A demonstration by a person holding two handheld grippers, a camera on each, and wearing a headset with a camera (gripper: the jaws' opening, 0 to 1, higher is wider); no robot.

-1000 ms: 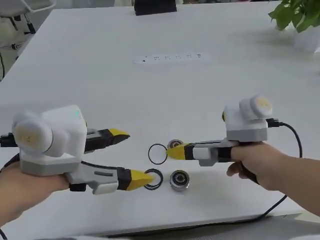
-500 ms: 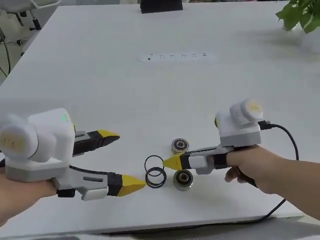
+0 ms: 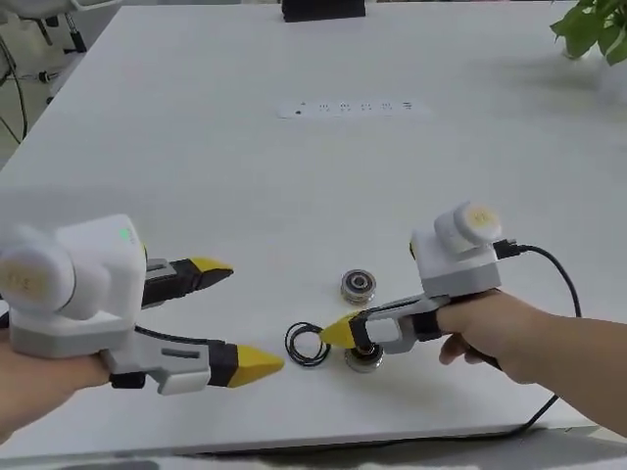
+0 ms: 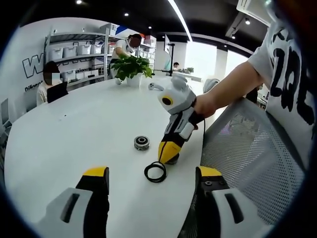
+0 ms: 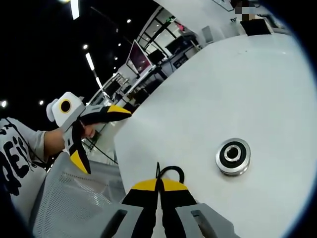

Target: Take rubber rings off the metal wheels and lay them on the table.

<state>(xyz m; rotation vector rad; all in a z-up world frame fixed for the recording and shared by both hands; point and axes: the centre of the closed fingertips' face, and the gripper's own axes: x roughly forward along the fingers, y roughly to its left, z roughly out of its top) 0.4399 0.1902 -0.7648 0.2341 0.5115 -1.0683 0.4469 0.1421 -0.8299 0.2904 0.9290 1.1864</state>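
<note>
My right claw [image 3: 329,333] pinches a thin black rubber ring [image 5: 171,168] resting on the white desk [image 3: 294,176], near a silver metal wheel [image 5: 233,156] (already bare, I think). Laying-down step; next, part the jaws and lift clear. My left claw [image 3: 245,313] hangs spread.

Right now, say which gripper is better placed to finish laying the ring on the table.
Right. The right gripper is shut on the rubber ring, low at the table. The left gripper hangs open, apart from it.
</note>
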